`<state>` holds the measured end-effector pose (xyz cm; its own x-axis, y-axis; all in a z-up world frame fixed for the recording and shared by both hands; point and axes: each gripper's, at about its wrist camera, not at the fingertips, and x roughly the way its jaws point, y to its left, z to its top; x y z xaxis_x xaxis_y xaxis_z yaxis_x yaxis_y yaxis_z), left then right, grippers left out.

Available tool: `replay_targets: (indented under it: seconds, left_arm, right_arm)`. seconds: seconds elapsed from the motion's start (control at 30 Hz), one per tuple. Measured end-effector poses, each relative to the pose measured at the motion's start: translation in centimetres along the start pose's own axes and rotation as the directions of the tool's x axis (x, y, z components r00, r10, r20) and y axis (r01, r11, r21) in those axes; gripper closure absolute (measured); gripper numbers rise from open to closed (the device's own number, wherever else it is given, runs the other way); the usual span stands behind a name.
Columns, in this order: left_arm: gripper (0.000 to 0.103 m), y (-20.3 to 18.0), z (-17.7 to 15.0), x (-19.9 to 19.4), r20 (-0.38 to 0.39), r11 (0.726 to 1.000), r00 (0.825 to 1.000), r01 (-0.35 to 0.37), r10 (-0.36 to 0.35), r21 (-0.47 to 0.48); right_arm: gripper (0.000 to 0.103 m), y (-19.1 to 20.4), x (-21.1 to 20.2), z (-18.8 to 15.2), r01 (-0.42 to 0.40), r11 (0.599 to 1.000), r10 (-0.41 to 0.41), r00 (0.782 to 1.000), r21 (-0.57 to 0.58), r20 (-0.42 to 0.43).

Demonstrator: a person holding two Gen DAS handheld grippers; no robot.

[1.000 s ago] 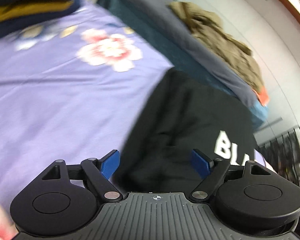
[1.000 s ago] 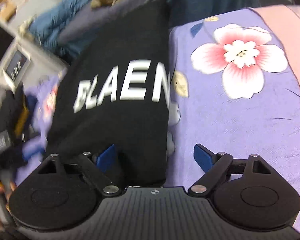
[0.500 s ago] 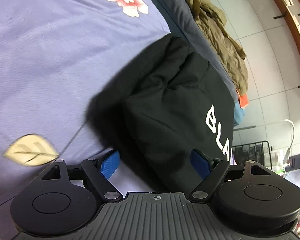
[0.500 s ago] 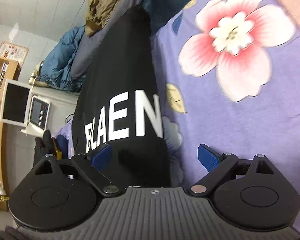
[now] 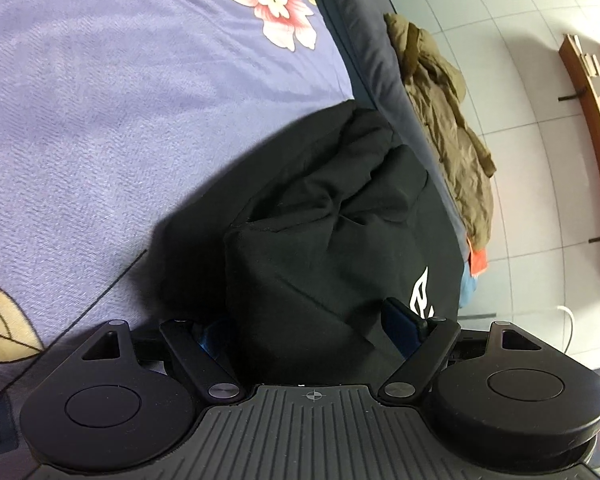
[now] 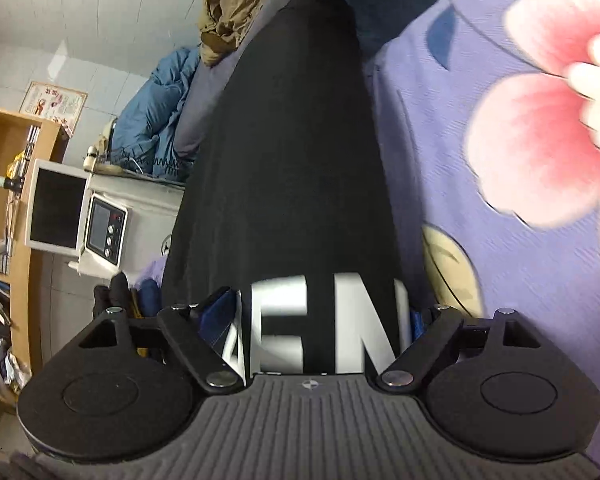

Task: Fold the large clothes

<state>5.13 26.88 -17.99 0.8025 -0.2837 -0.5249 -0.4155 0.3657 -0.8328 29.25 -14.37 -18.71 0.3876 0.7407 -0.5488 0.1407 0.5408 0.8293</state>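
Observation:
A folded black garment [image 5: 320,240] with white letters lies on a purple flowered bedsheet [image 5: 100,120]. In the left wrist view its creased near end sits between the wide-apart jaws of my left gripper [image 5: 306,328]. The left pad is half hidden beside the cloth and the right pad rests on top of it. In the right wrist view the garment [image 6: 292,160] stretches away from my right gripper [image 6: 318,316]. Its lettered end lies between the jaws, which are closing. The pads [image 6: 216,314] flank the cloth without clearly pinching it.
An olive jacket [image 5: 440,120] lies on dark bedding [image 5: 364,40] beyond the garment, near a tiled wall. The right wrist view shows a blue quilt [image 6: 152,120], a white microwave [image 6: 76,216] and a wooden shelf [image 6: 4,160] at left. The sheet [image 6: 520,240] spreads out to the right.
Both grippers have come down and closer to the black garment, rolling as they went. The left gripper's jaws, earlier short of the garment's edge, now straddle it.

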Motion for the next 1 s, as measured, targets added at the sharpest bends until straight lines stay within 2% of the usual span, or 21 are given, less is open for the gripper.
replay_targets:
  seconds: [0.13, 0.27, 0.3, 0.4, 0.5, 0.7, 0.8, 0.87, 0.93, 1.0]
  left_arm:
    - [0.0, -0.9, -0.1, 0.3, 0.005, 0.999, 1.0, -0.029, 0.029, 0.024]
    - [0.003, -1.7, 0.0, -0.1, -0.008, 0.995, 0.997, -0.075, 0.076, 0.058]
    - [0.009, -1.9, 0.1, -0.3, -0.008, 0.996, 0.997, -0.074, 0.074, 0.059]
    - [0.022, -2.7, 0.3, -1.2, -0.014, 0.995, 0.998, -0.054, 0.055, 0.084]
    - [0.027, -4.4, 0.2, -2.2, -0.027, 0.989, 0.999, -0.013, 0.017, 0.149]
    - [0.024, -10.0, -2.4, -3.5, -0.074, 0.958, 0.994, 0.098, -0.081, 0.271]
    - [0.023, -13.5, -5.3, -2.9, -0.145, 0.926, 0.981, 0.175, -0.133, 0.335]
    - [0.024, -16.0, -7.9, -2.0, -0.209, 0.9, 0.965, 0.226, -0.156, 0.372]
    - [0.023, -18.8, -11.3, -0.5, -0.282, 0.871, 0.944, 0.28, -0.173, 0.404]
    - [0.023, -21.6, -15.4, 1.2, -0.362, 0.835, 0.914, 0.339, -0.183, 0.433]
  right_arm:
    - [0.021, 0.2, 1.1, 0.9, 0.006, 1.0, -0.007, 0.999, 0.012, 0.036]
    - [0.048, 0.7, 0.9, 0.4, 0.084, 0.996, -0.085, 0.995, 0.013, 0.058]
    - [0.056, 0.9, 0.8, 0.2, 0.096, 0.995, -0.098, 0.993, 0.024, 0.066]
    - [0.069, 2.3, 0.0, -0.7, 0.116, 0.992, -0.121, 0.988, 0.047, 0.102]
    - [0.073, 5.5, -1.0, -2.0, 0.182, 0.983, -0.174, 0.974, -0.04, 0.144]
    - [0.075, 10.4, -5.8, -4.3, 0.224, 0.965, -0.186, 0.951, -0.137, 0.246]
    - [0.075, 11.4, -10.0, -5.0, 0.25, 0.953, -0.191, 0.935, -0.173, 0.3]
    - [0.075, 11.3, -13.5, -5.2, 0.27, 0.945, -0.197, 0.921, -0.185, 0.337]
    - [0.075, 10.9, -17.5, -5.4, 0.298, 0.935, -0.206, 0.899, -0.194, 0.386]
    - [0.075, 10.0, -22.0, -5.8, 0.339, 0.919, -0.224, 0.868, -0.199, 0.443]
